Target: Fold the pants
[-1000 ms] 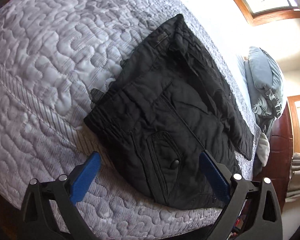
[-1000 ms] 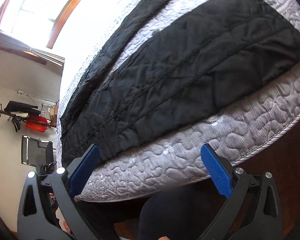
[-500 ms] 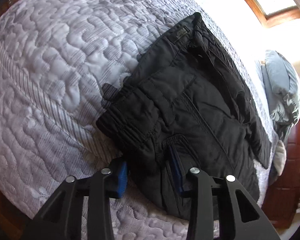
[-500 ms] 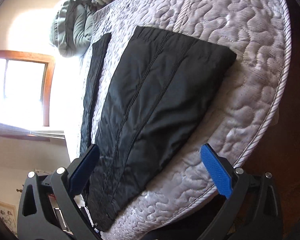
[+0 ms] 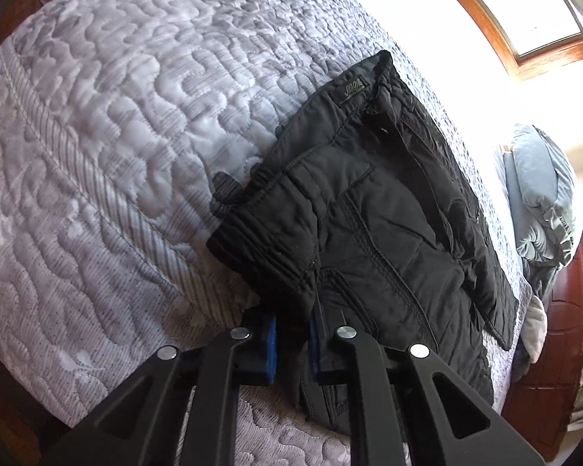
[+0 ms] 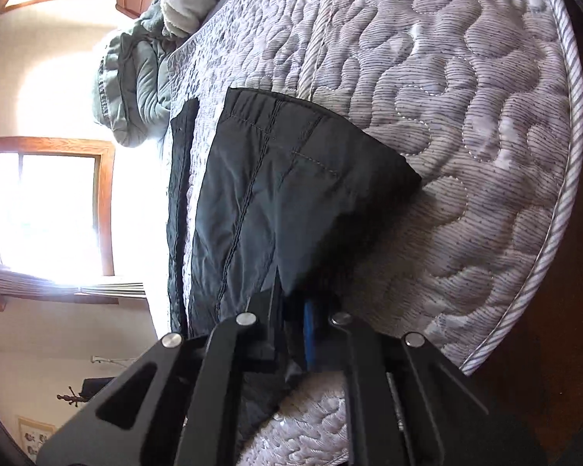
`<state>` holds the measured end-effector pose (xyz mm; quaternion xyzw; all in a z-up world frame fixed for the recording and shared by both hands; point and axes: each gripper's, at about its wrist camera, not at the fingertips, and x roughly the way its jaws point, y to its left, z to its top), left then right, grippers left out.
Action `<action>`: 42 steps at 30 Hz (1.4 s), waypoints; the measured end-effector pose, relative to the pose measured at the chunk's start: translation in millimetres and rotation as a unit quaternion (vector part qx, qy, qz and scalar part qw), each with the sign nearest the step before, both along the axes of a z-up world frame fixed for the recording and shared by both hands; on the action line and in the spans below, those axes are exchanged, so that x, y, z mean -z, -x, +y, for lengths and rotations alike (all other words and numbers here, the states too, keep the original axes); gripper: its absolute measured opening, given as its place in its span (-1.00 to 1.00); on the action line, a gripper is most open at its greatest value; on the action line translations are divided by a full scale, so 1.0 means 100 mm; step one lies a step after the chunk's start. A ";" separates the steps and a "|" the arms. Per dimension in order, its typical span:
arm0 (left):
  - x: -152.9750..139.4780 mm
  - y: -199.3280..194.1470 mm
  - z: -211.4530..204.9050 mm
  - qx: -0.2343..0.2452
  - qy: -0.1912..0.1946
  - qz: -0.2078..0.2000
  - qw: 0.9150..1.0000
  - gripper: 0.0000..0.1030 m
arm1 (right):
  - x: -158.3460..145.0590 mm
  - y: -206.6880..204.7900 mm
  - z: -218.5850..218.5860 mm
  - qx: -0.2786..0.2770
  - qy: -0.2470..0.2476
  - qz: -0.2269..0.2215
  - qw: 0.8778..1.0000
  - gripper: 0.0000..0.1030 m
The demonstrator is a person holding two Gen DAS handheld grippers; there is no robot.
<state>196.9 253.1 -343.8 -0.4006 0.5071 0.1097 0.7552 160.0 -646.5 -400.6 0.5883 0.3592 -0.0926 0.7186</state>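
The left gripper (image 5: pixel 293 339) has just been closing, and its blue pads (image 5: pixel 271 343) now pinch a fold of black fabric at the near waist corner of the pants (image 5: pixel 369 225). The cloth rises in a small ridge between the two pads, so the jaws are clamped on it rather than meeting bare. From that pinch the waistband runs up and away, gathered in elastic ruffles, to a small dark label (image 5: pixel 351 91) near the far corner. A pocket seam and stitched lines cross the seat, and the legs stretch away to the right over the bed.

The right gripper (image 6: pixel 291 334) has also just been closing. Its jaws stand together on the near edge of one pant leg (image 6: pixel 291 202), with dark cloth caught between the black finger on the left and the blue pad (image 6: pixel 310 334) on the right. The hem end of this leg lies farther up, its corner pointing right, and a second leg (image 6: pixel 180 194) lies as a narrow strip just beside it on the left, with a band of bedding between them.

The pants lie flat on a grey quilted bedspread (image 5: pixel 116 136) with a wavy stitched pattern. Pale blue-green pillows (image 5: pixel 544 209) sit at the head of the bed, beside dark red wood furniture (image 5: pixel 559 349). Bright wooden-framed windows (image 6: pixel 50 213) glare behind.
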 end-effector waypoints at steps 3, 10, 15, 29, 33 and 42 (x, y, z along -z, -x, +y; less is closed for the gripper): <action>-0.05 0.17 0.22 -0.035 -0.003 -0.005 0.999 -0.77 | -0.09 -0.03 0.14 -0.022 0.000 0.000 1.000 -0.89; -0.02 0.54 0.87 -0.105 -0.011 0.014 0.994 -0.77 | -0.16 -0.13 0.70 -0.113 0.024 0.023 0.993 -0.90; 0.03 0.56 0.99 -0.095 -0.016 0.022 0.995 -0.75 | -0.02 -0.19 0.80 -0.128 0.041 0.060 0.989 -0.89; -1.03 -0.35 1.30 0.054 -0.120 -0.040 0.990 0.93 | -1.41 -0.41 0.95 -0.244 0.271 0.036 0.930 0.89; -0.97 -1.27 1.49 0.121 -0.074 -0.060 0.988 0.93 | -1.47 -1.14 1.20 -0.276 0.259 0.040 0.925 0.89; -0.25 -2.53 1.73 0.167 -0.045 -0.020 0.985 0.91 | -1.19 -2.27 1.98 -0.366 0.256 0.072 0.892 0.89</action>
